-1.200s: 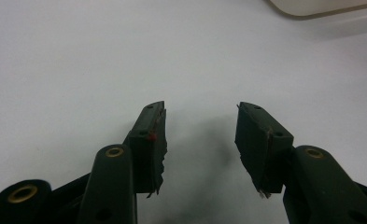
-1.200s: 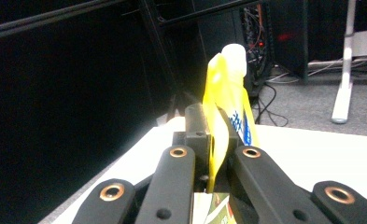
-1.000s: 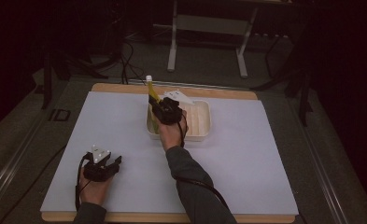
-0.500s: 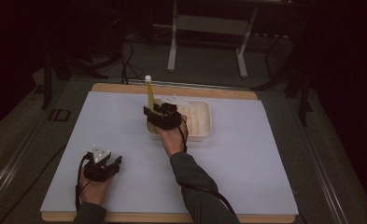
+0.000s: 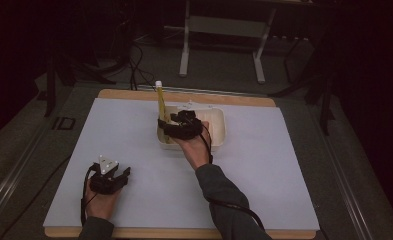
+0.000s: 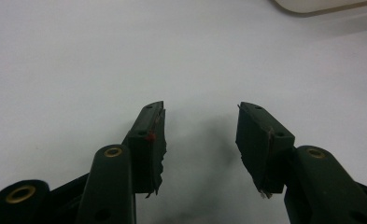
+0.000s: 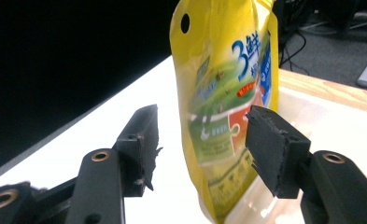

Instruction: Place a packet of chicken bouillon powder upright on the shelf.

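A yellow spouted drink pouch [image 5: 161, 107] with a white cap stands upright at the left end of a cream plastic tub [image 5: 219, 131]. In the right gripper view the pouch [image 7: 223, 93] rises between the jaws, which are spread wider than it; the left jaw stands clear of it and the right jaw is at its edge. My right gripper [image 5: 176, 125] [image 7: 202, 140] is open, low around the pouch. My left gripper [image 5: 121, 172] [image 6: 200, 135] rests open on the white mat at the front left with nothing between its jaws.
A white mat [image 5: 284, 165] covers the wooden table. The tub's corner [image 6: 312, 4] shows at the top of the left gripper view. Something white and crumpled [image 5: 189, 106] lies at the tub's far rim. Table legs and cables stand on the dark floor beyond.
The pouch has gone from leaning to upright at the tub's left end. My right hand has drawn back a little toward the person. The left gripper has not moved.
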The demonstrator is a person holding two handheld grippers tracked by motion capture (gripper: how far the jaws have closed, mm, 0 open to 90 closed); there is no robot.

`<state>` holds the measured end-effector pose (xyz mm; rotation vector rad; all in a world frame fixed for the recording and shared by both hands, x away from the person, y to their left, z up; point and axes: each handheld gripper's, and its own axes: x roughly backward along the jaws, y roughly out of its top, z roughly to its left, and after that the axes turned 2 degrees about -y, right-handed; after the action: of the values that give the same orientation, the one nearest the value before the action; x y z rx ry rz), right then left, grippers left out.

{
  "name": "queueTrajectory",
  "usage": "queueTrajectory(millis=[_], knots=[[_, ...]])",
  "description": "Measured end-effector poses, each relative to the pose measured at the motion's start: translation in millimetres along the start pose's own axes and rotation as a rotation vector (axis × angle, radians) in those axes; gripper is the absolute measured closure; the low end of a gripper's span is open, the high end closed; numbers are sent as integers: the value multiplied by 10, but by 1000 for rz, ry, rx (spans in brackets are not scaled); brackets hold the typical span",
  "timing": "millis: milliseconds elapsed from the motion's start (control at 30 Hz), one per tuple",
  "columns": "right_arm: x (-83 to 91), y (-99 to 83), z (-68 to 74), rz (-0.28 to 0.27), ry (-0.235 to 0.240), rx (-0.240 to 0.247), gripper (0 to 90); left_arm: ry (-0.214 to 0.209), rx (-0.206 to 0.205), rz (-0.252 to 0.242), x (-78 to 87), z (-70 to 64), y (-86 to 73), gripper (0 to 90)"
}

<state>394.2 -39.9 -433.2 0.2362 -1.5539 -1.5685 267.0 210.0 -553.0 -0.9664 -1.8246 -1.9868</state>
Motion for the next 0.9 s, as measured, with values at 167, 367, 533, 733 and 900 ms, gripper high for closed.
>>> queueTrajectory(millis=[167,367,533,733,900], knots=[[112,9,-55,43,-16,5,449,2,1,1,0,1,0,526],[204,-43,-115,104,-2,3,452,7,1,-3,2,-4,-1,525],[265,-114,-142,144,4,13,454,8,2,-1,6,1,-1,524],[353,-230,-185,198,10,19,453,10,9,-7,6,3,-2,519],[454,-338,-253,224,2,12,452,16,14,-4,7,2,-2,511]])
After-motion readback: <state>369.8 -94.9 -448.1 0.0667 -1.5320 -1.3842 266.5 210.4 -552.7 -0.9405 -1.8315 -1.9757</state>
